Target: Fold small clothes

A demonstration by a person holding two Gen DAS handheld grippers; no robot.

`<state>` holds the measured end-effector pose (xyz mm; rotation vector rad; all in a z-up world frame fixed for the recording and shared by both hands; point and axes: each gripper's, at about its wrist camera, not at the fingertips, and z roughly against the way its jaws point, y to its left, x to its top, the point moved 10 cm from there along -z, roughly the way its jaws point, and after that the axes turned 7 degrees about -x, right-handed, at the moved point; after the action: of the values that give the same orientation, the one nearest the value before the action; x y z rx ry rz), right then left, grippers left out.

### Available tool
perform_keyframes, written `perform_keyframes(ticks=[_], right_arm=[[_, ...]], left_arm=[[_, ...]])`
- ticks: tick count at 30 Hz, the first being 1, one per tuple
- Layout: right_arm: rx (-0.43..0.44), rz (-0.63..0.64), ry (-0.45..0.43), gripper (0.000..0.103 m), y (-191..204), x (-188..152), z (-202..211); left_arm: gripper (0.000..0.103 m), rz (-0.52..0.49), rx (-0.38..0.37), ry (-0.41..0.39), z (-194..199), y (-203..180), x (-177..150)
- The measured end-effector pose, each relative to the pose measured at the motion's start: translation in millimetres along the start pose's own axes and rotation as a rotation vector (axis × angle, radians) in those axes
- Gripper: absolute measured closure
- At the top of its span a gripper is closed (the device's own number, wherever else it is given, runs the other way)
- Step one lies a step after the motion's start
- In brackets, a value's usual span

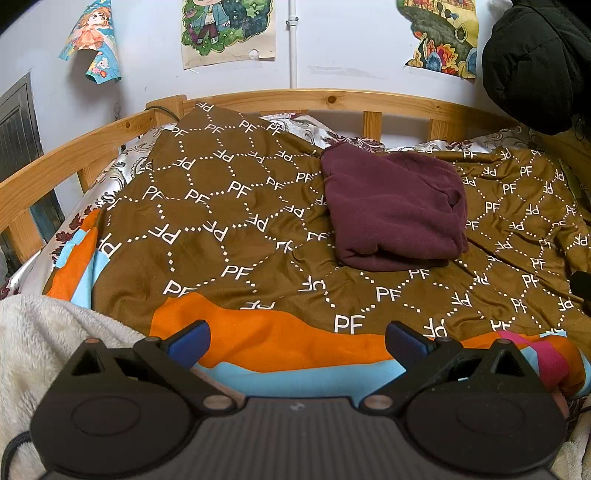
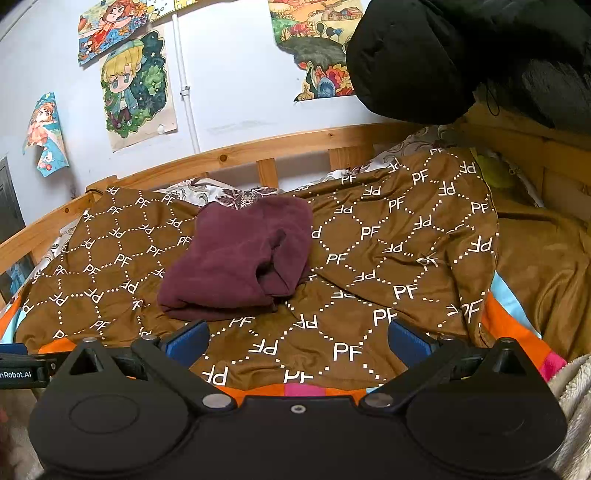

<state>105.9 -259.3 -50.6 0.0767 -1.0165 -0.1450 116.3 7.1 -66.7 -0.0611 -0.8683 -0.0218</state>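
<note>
A brown PF-patterned blanket [image 1: 229, 221] covers the wooden bed frame [image 1: 332, 98]; drawings [image 1: 227, 29] hang above it, black jacket [image 2: 424, 62] beside them.

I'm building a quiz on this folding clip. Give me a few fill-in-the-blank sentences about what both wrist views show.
1. The folded garment is ____ in colour.
2. It lies on a brown blanket printed with the letters ____.
3. Both the left gripper and the right gripper are ____ and hold nothing.
4. The bed rail is made of ____.

Missing words: maroon; PF; open; wood
</note>
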Motion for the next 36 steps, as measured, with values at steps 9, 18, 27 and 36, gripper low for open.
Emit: perform_keyframes(ticks=[9,18,27,36], right_arm=[[-0.001,-0.002,0.001,0.001,-0.2,0.1,-0.1],[-0.001,-0.005,0.003,0.001,-0.8,-0.2,-0.4],[-0.012,-0.018,0.006,0.001,2.8,-4.0,-0.1],[-0.011,-0.018,0.007,0.001,1.4,-3.6,-0.3]], left_arm=[[0.001,-0.001,0.000,0.001,0.1,-0.3,-0.1],[0.001,-0.004,0.000,0.003,-0.6,2.0,-1.3],[0.001,-0.007,-0.001,0.004,-1.0,2.9,-1.5],[0.001,-0.007,0.000,0.005,-1.1,2.9,-1.5]])
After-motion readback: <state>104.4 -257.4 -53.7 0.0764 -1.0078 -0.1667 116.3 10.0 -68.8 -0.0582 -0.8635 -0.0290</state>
